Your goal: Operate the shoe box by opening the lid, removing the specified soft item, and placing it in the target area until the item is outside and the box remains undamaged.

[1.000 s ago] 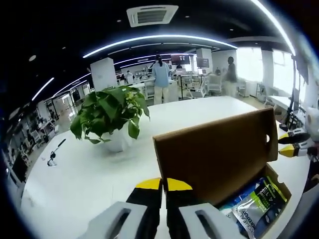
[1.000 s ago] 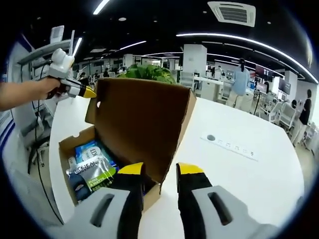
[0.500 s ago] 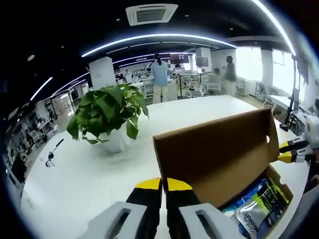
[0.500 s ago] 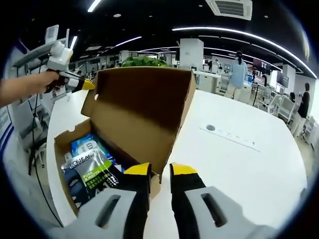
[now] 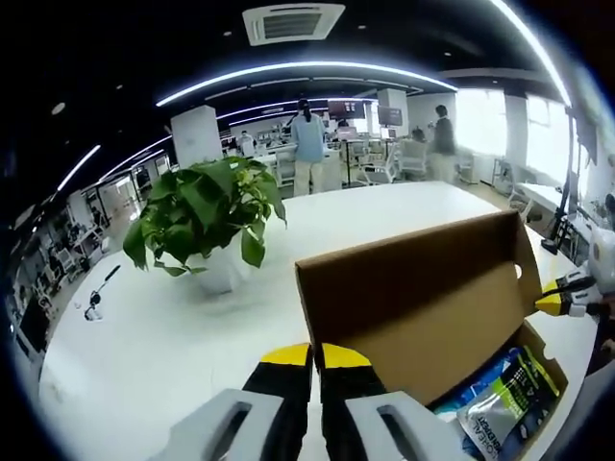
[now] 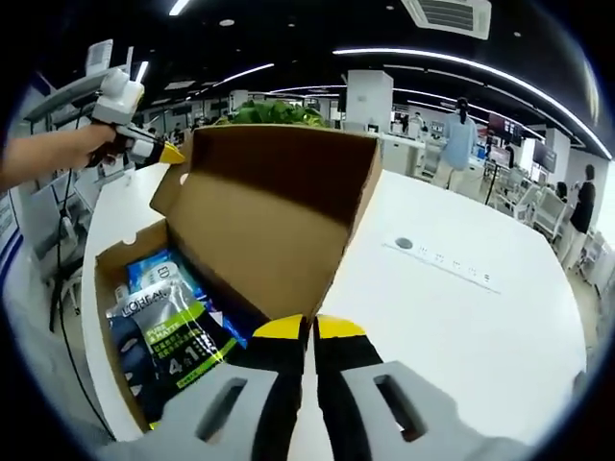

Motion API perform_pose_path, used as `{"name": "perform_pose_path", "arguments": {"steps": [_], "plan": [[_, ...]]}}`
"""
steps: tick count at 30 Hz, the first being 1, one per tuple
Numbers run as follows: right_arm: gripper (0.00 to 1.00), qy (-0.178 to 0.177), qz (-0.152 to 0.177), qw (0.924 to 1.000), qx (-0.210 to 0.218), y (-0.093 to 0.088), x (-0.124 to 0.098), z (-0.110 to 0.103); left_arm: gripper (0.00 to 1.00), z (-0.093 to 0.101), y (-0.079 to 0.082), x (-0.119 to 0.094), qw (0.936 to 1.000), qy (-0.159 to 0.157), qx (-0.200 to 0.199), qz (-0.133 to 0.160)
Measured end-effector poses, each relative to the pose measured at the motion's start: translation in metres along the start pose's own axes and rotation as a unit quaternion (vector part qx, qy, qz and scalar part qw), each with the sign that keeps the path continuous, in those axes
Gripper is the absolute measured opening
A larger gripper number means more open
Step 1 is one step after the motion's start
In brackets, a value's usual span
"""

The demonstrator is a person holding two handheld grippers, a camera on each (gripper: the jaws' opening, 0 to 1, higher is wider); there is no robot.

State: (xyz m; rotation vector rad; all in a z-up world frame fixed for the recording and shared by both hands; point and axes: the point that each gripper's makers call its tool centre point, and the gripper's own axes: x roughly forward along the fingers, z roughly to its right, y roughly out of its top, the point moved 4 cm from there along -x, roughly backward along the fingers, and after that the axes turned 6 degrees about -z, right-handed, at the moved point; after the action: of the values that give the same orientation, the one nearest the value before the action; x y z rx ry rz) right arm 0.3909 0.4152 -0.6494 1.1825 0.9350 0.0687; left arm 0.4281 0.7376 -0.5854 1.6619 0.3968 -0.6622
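Inside the open shoe box [image 6: 259, 230], a "L'OREAL" pouch [image 6: 178, 331] shows; both grippers' jaws are closed.

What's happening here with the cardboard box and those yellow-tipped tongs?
A person is working a shoe box on a white table with a hand-held gripper in each hand. The lid stands raised, held up at its two ends: the left gripper is at one corner, and the right gripper sits with its jaws together at the other edge. Inside lie soft packets, none taken out yet. A potted plant stands behind the box.
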Motion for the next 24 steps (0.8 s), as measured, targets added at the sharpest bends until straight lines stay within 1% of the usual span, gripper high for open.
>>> {"name": "perform_pose_path", "arguments": {"steps": [2, 6, 12, 17, 24], "plan": [[0.01, -0.001, -0.002, 1.0, -0.009, 0.0, 0.0, -0.001, 0.01, -0.001, 0.0, 0.001, 1.0, -0.001, 0.0, 0.0], [0.01, -0.002, 0.002, 0.9999, -0.014, 0.0, 0.0, 0.0, 0.01, -0.002, -0.001, 0.003, 1.0, -0.003, -0.006, 0.001], [0.0, -0.003, 0.007, 0.9996, -0.027, 0.0, 0.0, -0.001, 0.02, -0.001, -0.002, 0.004, 0.9999, 0.003, 0.008, 0.006], [0.0, -0.001, 0.007, 0.9996, -0.028, 0.001, 0.0, 0.0, 0.1, -0.001, -0.009, 0.006, 0.9999, 0.008, 0.009, 0.001], [0.0, 0.001, 0.006, 0.9995, -0.03, 0.002, 0.003, 0.002, 0.1, 0.002, -0.029, 0.004, 0.9999, 0.004, -0.008, -0.014]]}}
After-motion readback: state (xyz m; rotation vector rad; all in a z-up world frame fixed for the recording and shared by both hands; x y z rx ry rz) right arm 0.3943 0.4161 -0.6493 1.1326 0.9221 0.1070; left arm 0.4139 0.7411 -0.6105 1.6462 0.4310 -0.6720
